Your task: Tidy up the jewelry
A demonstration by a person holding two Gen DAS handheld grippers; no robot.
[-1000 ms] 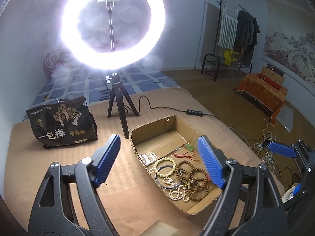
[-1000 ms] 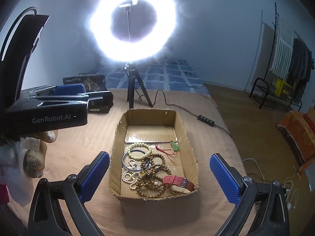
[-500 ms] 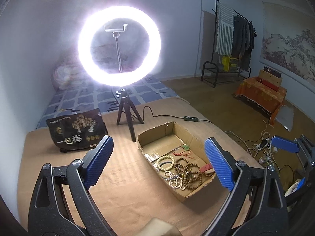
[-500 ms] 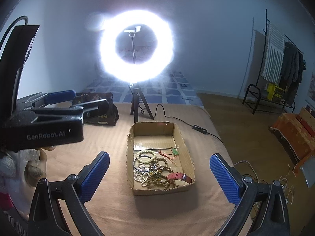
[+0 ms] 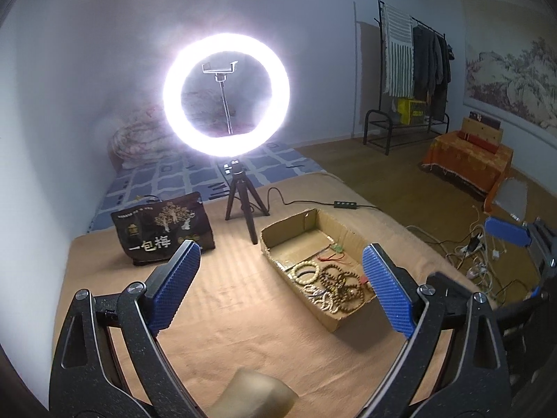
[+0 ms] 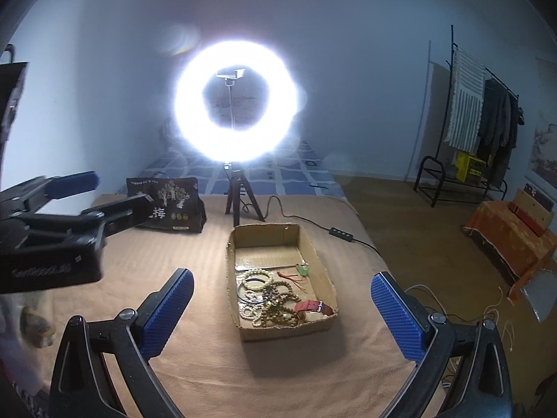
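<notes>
Jewelry, mostly brown wooden bead bracelets (image 6: 278, 304) mixed with pale bead strings, a red-strapped watch (image 6: 311, 306) and a green pendant on red cord (image 6: 302, 271), lies heaped in the near half of a shallow brown cardboard box (image 6: 315, 247) on the tan-covered table (image 6: 195, 365). A second ago both claws were closer to the box; now they have drawn back and it looks smaller. Left claw (image 5: 278, 291) and right claw (image 6: 282, 311) are wide apart and hold nothing. This fits either stepping away after sorting or pausing before another reach. A lit ring light on a tripod (image 6: 235, 104) stands behind.
</notes>
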